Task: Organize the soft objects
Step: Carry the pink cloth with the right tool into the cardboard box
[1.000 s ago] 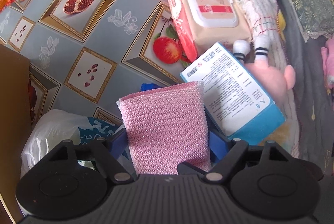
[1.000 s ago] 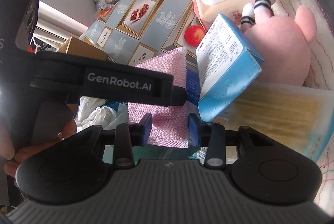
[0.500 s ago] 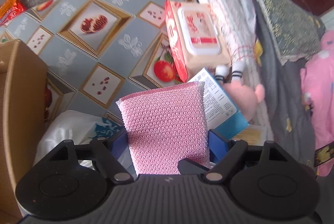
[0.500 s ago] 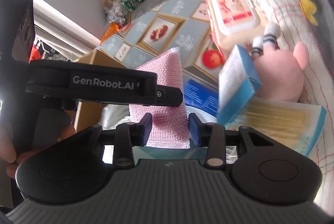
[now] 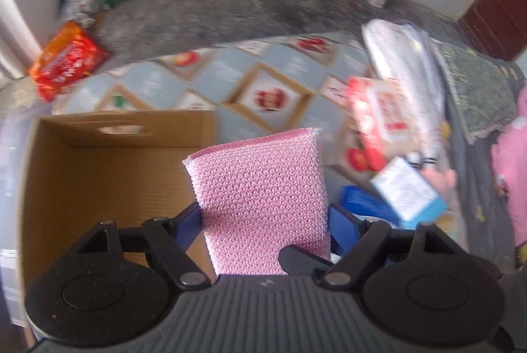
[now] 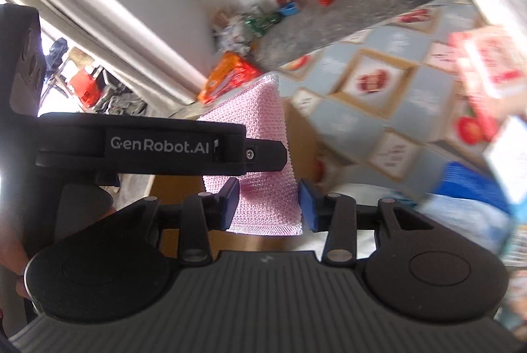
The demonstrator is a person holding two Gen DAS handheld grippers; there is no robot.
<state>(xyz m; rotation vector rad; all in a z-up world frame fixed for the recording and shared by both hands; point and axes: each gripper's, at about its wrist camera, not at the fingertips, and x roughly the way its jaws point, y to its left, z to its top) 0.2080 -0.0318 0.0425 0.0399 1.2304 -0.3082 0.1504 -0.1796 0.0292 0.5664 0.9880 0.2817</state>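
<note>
The left hand-held gripper (image 5: 263,221) stands wide, its blue pads pressed on both edges of a pink mesh sponge (image 5: 260,191) that rises upright between its fingers. In the right wrist view the right hand-held gripper (image 6: 268,204) has its jaws set narrower, around the lower end of the same pink mesh sponge (image 6: 263,188); its left pad touches the sponge, while I cannot tell whether the right pad presses on it. The left hand-held gripper's arm crosses just in front of the right one, to its left.

Below and left of the left hand-held gripper lies an open cardboard box (image 5: 108,175), its inside bare. To the right sit a blue-and-white carton (image 5: 408,191) and a pink plush toy (image 5: 438,178), blurred. Farther ahead spreads a fruit-patterned cloth (image 5: 230,79) on the bench, with a red-and-cream wipes pack (image 5: 378,119) at right. Beyond is grey floor with an orange packet (image 5: 66,60).
</note>
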